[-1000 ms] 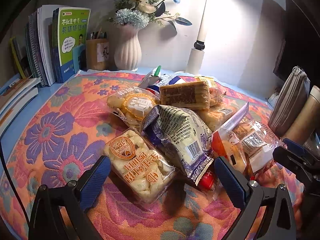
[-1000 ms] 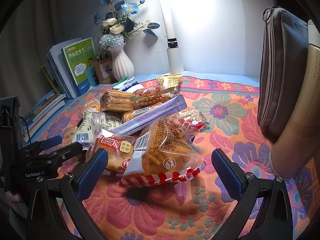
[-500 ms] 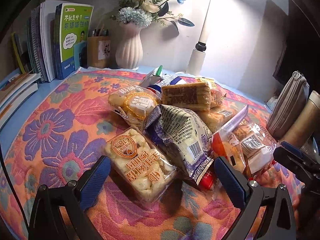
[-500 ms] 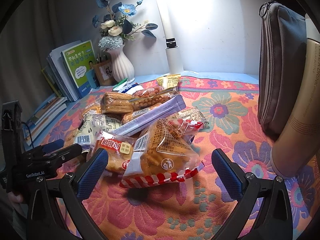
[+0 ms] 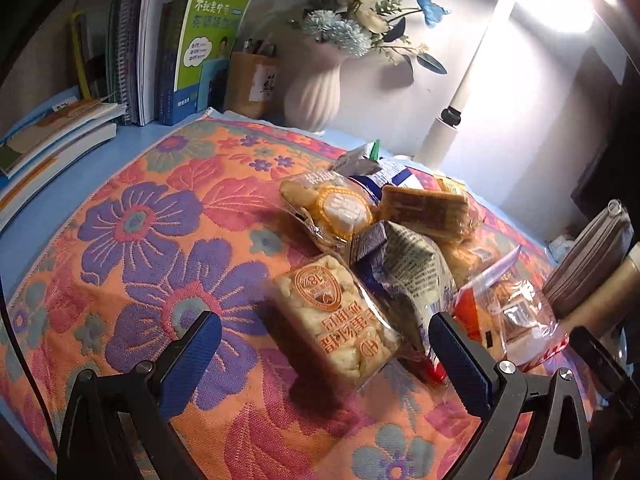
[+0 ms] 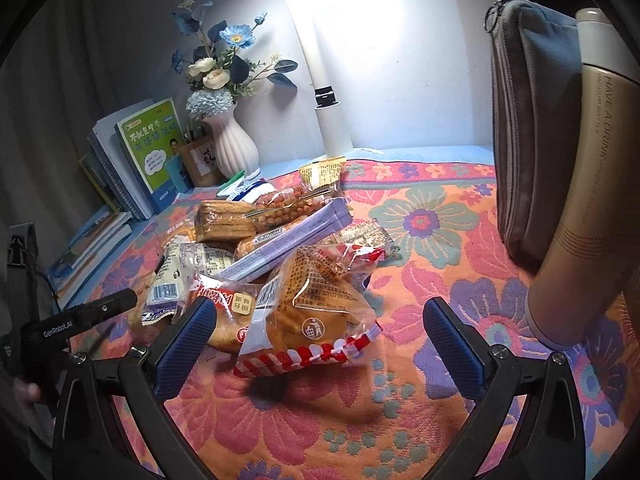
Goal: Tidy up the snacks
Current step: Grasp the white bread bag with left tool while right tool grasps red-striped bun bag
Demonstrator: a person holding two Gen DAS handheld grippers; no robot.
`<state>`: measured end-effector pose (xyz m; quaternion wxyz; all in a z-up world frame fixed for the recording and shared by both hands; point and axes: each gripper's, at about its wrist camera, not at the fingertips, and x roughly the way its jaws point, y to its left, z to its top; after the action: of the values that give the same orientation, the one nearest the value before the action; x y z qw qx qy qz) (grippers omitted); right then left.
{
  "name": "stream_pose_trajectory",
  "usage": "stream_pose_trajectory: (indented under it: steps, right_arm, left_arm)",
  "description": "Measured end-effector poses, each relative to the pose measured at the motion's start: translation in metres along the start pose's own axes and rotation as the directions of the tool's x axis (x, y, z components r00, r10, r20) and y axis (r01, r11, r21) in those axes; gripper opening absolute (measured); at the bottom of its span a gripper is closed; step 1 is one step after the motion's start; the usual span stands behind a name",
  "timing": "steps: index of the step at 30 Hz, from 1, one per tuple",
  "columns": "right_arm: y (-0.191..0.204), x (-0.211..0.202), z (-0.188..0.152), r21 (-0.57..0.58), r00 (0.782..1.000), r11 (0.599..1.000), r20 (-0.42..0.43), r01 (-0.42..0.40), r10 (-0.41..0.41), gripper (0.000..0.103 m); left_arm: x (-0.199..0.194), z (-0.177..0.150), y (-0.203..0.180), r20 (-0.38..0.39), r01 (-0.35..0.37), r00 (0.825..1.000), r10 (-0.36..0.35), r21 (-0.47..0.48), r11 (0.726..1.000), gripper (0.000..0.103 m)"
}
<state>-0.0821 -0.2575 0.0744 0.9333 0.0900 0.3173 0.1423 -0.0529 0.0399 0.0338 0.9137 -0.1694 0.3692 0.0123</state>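
A pile of wrapped snacks lies on a floral cloth (image 5: 132,248). In the left wrist view, a clear pack of pale puffed bars with orange print (image 5: 336,320) lies nearest, between the fingers of my open left gripper (image 5: 324,356), which holds nothing. Behind it lie a blue-and-white bag (image 5: 404,276), a round-label pack (image 5: 328,208) and a brown cake pack (image 5: 424,208). In the right wrist view, my open right gripper (image 6: 320,344) hovers at a red-striped bread bag (image 6: 308,312). A purple strip pack (image 6: 288,244) lies behind it. The left gripper also shows at the left edge of this view (image 6: 80,316).
Books (image 5: 172,52) stand at the back left, beside a pen holder (image 5: 250,80) and a white vase of flowers (image 5: 316,84). A white lamp post (image 6: 324,92) stands at the back wall. A grey pouch (image 6: 528,120) and a tan bottle (image 6: 580,208) stand at the right.
The left wrist view has swung left, so the snack pile sits further right in it. The right gripper has barely moved. Both grippers stay open.
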Motion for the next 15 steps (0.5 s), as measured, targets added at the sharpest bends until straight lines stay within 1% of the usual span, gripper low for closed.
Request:
stream_pose_trajectory:
  steps: [3,5,7,9,12,15]
  right_arm:
    - [-0.010,-0.012,-0.004,0.027,1.000,1.000,0.008,0.001,-0.001,0.103]
    - [-0.013,-0.014,-0.004,0.030,1.000,1.000,-0.010,-0.006,0.007,0.103]
    - [-0.014,-0.012,-0.002,0.021,1.000,1.000,-0.023,0.016,-0.015,0.103]
    - [-0.014,-0.008,0.001,0.008,0.999,1.000,-0.042,0.018,-0.017,0.099]
    - [-0.016,0.006,0.007,0.041,0.994,0.999,-0.105,-0.018,0.022,0.099]
    - [-0.016,0.023,0.009,0.100,0.984,0.993,-0.155,-0.069,0.084,0.099]
  left_arm:
    - [0.006,0.004,-0.003,-0.013,-0.017,1.000,0.016,-0.010,1.000,0.103]
    - [0.013,0.006,-0.005,-0.027,-0.028,0.999,0.027,-0.015,1.000,0.103]
    - [0.021,0.007,-0.008,-0.037,-0.045,0.998,0.045,-0.019,0.999,0.103]
    - [0.024,0.008,-0.008,-0.029,-0.042,0.999,0.042,-0.027,0.999,0.103]
    - [0.024,0.010,-0.008,-0.023,-0.045,0.999,0.045,-0.036,0.998,0.103]
    - [0.021,0.011,-0.002,-0.011,-0.042,0.999,0.042,-0.055,0.998,0.101]
